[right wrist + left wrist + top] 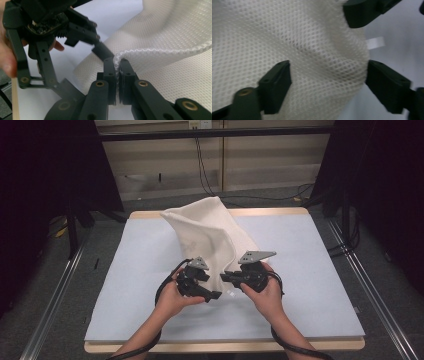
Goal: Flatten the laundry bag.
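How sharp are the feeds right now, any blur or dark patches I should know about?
High view: the table is evenly lit, its surroundings black. Left gripper view: the mesh cloth is soft, the jaws blurred. Right gripper view: the clamped cloth edge is sharp, the left gripper smeared.

We see bare forearms and no sleeves, each hand around a black gripper: the left gripper [216, 295] and right gripper [223, 276] each carry a grey three-cornered plate on top. Black cables trail back along both arms. Brass-coloured rivets dot the linkages of the black jaws.
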The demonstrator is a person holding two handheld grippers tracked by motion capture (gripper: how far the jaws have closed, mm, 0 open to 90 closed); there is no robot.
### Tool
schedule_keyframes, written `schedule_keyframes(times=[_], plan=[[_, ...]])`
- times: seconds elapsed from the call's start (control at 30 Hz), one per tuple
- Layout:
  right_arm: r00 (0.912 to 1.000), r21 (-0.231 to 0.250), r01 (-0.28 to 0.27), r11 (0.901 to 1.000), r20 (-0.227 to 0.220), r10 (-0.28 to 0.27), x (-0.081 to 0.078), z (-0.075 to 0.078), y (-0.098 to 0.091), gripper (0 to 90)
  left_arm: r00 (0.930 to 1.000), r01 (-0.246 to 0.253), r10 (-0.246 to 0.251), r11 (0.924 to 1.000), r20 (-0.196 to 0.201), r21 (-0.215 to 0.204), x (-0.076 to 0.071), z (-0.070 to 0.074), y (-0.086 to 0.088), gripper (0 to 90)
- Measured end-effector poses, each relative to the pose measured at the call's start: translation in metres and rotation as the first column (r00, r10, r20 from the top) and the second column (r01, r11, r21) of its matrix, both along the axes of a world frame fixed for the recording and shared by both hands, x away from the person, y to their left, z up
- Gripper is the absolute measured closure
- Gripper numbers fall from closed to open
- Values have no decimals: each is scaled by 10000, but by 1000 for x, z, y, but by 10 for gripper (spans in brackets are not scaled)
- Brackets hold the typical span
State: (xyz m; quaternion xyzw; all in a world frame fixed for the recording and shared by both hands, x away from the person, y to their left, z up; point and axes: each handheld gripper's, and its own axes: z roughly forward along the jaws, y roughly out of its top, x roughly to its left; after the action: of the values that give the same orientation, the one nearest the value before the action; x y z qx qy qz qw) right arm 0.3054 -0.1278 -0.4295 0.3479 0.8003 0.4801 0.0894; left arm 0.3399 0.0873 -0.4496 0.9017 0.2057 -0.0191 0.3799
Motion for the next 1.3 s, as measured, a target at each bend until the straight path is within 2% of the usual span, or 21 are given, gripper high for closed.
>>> schedule_keyframes(times=[0.03,0.2,0.33,0.37,0.4,0.43,0.47,0.5,0.57,0.6,0.63,0.67,0.73,0.77,0.8,0.93,0.97,1.07,1.17,1.23,1.3], plan=[[10000,56,-20,10000,-38,20,0,0,1,866,10000,75,-75,9999,-16,127,-1,1,-1,290],[10000,-69,34,10000,-56,-34,2,-1,5,866,9988,350,-362,9987,-336,-358,-3,-1,-5,590],[9998,-84,101,9999,-154,-102,3,-4,5,867,9976,493,-502,9986,-483,-207,-5,-2,-7,700],[9997,-58,103,9999,-199,-104,3,-5,5,867,9965,397,-437,9976,-717,-559,-5,-4,-8,736],[9998,-99,73,9999,-195,-74,3,-6,5,867,9963,376,-409,9983,-760,-449,-4,-3,-7,769],[9998,-165,115,9998,-142,-117,3,-6,5,867,9961,403,-418,9990,-773,-218,-3,-2,-6,768],[9998,-190,143,9997,-150,-146,3,-7,4,867,9956,329,-353,9990,-863,-297,-3,-3,-7,745],[9998,-174,135,9998,-154,-138,4,-7,4,867,9951,163,-211,9986,-966,-503,-3,-4,-8,677],[9997,-181,172,9997,-153,-175,4,-8,2,867,9963,-110,104,9999,-853,-68,-3,-2,-9,437],[9996,-99,220,9997,-176,-222,5,-8,1,867,9962,-246,218,9992,-838,-329,-4,-3,-11,412],[9997,-52,205,9998,-167,-205,5,-8,1,867,9966,-201,191,9997,-805,-109,-3,0,-12,370],[9996,-20,222,9998,-177,-222,5,-8,1,867,9970,-270,246,9991,-732,-314,-4,-1,-14,332],[9996,53,214,9998,-165,-213,5,-7,1,867,9977,-395,367,9980,-564,-501,-3,0,-17,365],[9996,144,197,9997,-203,-194,5,-6,2,868,9982,-404,388,9986,-465,-334,-3,1,-17,384],[9996,219,206,9995,-193,-202,5,-5,3,868,9992,-368,365,9992,-187,-179,-3,2,-17,491],[9999,198,110,9997,-134,-107,4,-2,4,859,9925,-818,744,9938,-974,-747,1,4,-12,779],[9999,245,143,9996,-70,-142,4,-2,4,823,9895,-857,780,9946,-1216,-592,3,6,-8,799],[9995,189,300,9994,57,-301,5,-1,-3,613,9786,-1290,1059,9838,-1766,-1247,5,6,3,829],[9992,508,376,9980,-163,-369,6,-4,-19,562,9734,-1446,1091,9746,-2014,-1711,6,7,15,830],[9969,35,757,9971,-205,-757,7,-9,-30,540,9652,-1654,1166,9655,-2339,-2013,9,7,21,831],[9939,-411,1049,9936,-291,-1061,8,-16,-38,490,9626,-1657,1109,9629,-2473,-2131,11,7,25,832]])
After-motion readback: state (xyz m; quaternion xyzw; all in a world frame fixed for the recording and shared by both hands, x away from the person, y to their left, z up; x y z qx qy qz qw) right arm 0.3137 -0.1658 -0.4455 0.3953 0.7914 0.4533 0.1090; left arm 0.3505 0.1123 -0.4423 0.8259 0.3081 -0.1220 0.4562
